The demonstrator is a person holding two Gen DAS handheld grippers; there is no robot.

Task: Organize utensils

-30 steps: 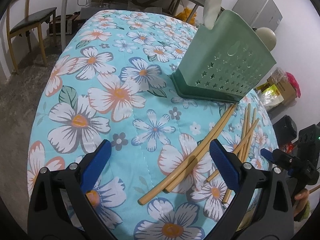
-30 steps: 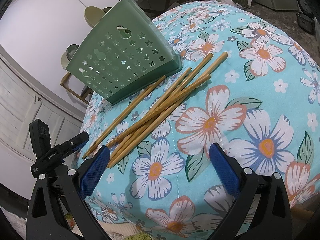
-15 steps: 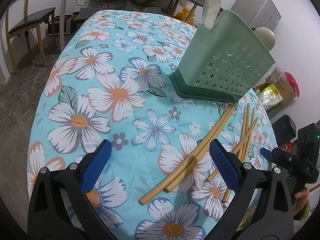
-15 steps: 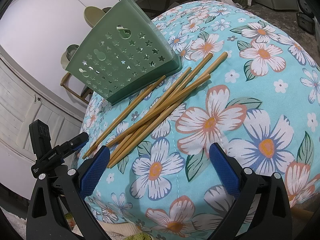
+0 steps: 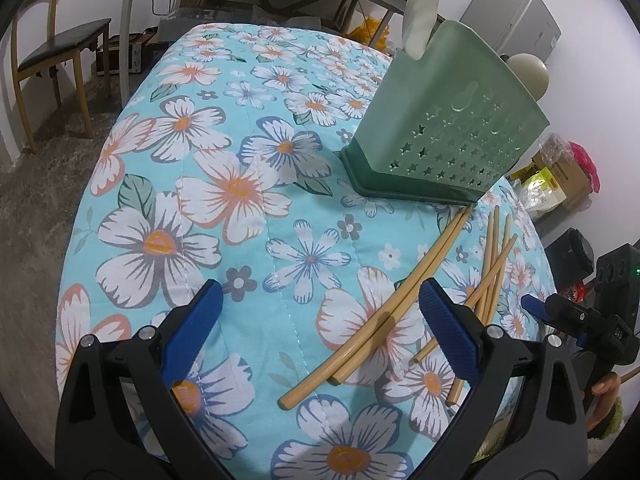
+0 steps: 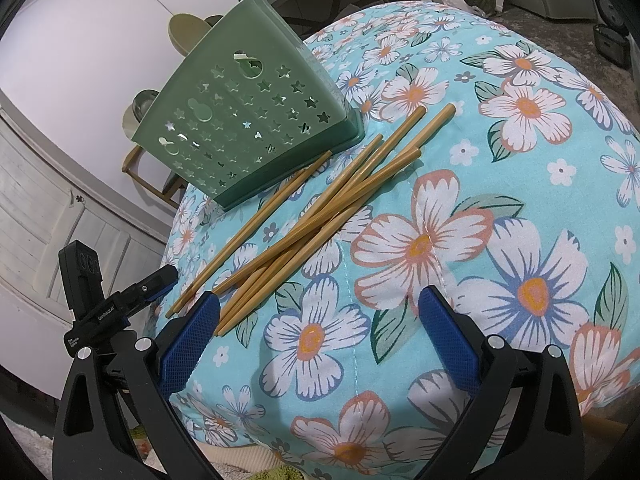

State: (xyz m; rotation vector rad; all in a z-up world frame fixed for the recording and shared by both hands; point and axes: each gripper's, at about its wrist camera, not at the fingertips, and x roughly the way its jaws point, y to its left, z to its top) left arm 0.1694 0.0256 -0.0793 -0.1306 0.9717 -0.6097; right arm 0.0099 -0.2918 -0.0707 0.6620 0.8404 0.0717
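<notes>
Several bamboo chopsticks (image 5: 404,300) (image 6: 320,220) lie loose on the floral tablecloth (image 5: 200,208) (image 6: 500,220). Behind them stands a green utensil holder (image 5: 448,136) (image 6: 248,128) pierced with star holes; a pale spoon handle (image 5: 420,12) and a round spoon bowl (image 5: 528,74) stick out of it. My left gripper (image 5: 320,320) is open and empty, with the chopstick ends just inside its right finger. My right gripper (image 6: 320,326) is open and empty too; the chopstick tips reach its left finger. Each gripper also shows at the other view's edge: the right gripper (image 5: 560,314), the left gripper (image 6: 132,296).
A wooden chair (image 5: 48,56) and a metal table leg (image 5: 132,28) stand beyond the far table edge. Boxes and bags (image 5: 556,184) sit on the floor at the right. A white panelled door (image 6: 48,200) is behind the holder in the right wrist view.
The left wrist view has shifted slightly; the holder and chopsticks sit a touch higher and farther right in it. The right wrist view is almost unchanged.
</notes>
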